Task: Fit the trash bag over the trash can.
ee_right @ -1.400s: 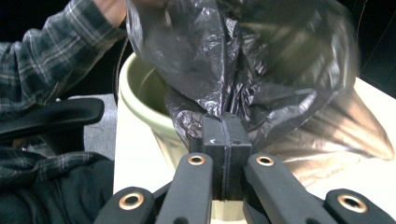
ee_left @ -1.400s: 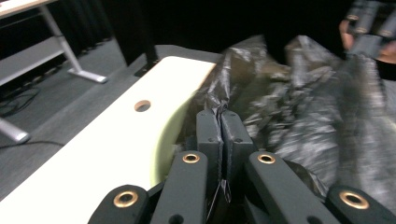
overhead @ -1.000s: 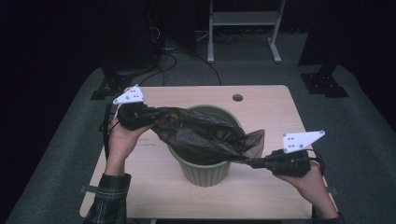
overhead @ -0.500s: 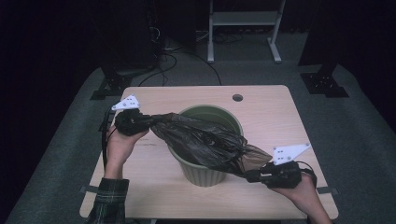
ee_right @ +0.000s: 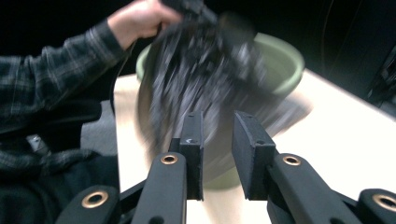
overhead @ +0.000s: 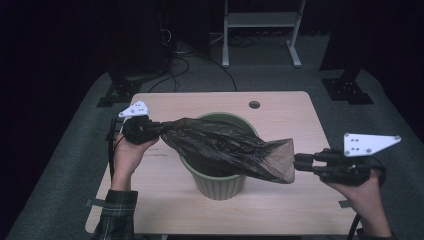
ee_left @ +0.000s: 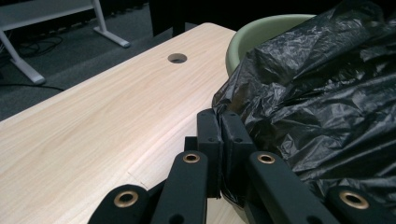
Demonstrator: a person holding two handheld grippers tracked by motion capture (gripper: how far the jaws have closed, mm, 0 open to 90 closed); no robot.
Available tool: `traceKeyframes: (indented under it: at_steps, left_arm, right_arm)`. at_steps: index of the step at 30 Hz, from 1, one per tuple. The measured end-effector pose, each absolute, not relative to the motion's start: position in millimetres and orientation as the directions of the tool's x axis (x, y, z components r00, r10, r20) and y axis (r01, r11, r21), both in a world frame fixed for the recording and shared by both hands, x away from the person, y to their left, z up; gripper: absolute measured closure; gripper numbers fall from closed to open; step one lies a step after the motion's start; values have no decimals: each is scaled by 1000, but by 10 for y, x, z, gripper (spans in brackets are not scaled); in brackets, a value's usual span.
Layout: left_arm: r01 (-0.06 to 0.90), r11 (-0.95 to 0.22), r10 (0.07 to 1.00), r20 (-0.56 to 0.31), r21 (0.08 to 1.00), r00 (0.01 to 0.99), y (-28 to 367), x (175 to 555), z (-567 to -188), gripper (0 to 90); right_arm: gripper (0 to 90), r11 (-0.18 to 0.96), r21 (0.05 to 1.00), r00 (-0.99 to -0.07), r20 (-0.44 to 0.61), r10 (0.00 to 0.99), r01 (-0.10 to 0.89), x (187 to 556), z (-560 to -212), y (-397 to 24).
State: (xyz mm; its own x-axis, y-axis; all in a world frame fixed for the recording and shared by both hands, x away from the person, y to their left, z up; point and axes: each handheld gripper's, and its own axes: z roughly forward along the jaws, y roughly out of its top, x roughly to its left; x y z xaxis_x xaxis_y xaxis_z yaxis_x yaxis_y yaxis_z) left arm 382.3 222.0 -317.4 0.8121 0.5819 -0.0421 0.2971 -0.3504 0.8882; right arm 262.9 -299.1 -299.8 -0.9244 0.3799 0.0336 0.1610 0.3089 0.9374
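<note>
Black crinkled plastic, a thin bin bag (overhead: 227, 150), stretches like a loose sling across the mouth of a round, pale green plastic bin (overhead: 218, 182) standing mid-worktop. Its long axis runs from the person's left, slightly farther back, to the person's right and nearer. The left gripper (overhead: 150, 129) has its jaws shut on one gathered end of the bag; seen along those jaws, the black pads press together with creased film pinched between them (the bin's rim curves just behind). At the bag's other end, the open, flat-edged mouth hangs past the bin's right side, just beside the tips of the right gripper (overhead: 299, 163). The right gripper's jaws have just been opening and now stand parted with nothing between them; the bag lies straight ahead of them, blurred, with the green bin behind it. So the free end is nearest the right hand, and any fresh grab there would mean moving forward along the bag's length. The light wood-grain worktop (overhead: 280, 112) is smooth, with a small round cable hole (overhead: 254, 105) near its far edge.
</note>
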Motion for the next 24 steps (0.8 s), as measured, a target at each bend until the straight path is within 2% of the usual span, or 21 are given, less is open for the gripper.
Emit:
traceKeyframes:
  at_steps: [3,7,11,18,22,24]
  left_arm:
    - [293,-355,578,-38,888,815,2198,3829,-3167,878]
    - [288,-354,573,-38,890,819,2179,3826,-3161,878]
    - [287,-357,569,-36,889,821,2175,3823,-3161,878]
    - [282,-357,568,-32,890,822,2185,3808,-3145,878]
    - [278,-354,567,-32,893,823,2193,3801,-3138,878]
    - [278,-356,566,-31,892,824,2191,3799,-3139,878]
  right_arm:
    - [737,293,947,-920,6,392,131,2683,-2771,-2979]
    - [728,317,940,-925,-3,380,127,2868,-2656,-2794]
    - [709,339,925,-939,50,340,172,3141,-2712,-2547]
    - [698,374,896,-934,106,342,239,3501,-2909,-2255]
    - [730,403,878,-935,119,335,256,3570,-3006,-2175]
    - [821,413,874,-935,115,336,256,3583,-3044,-2145]
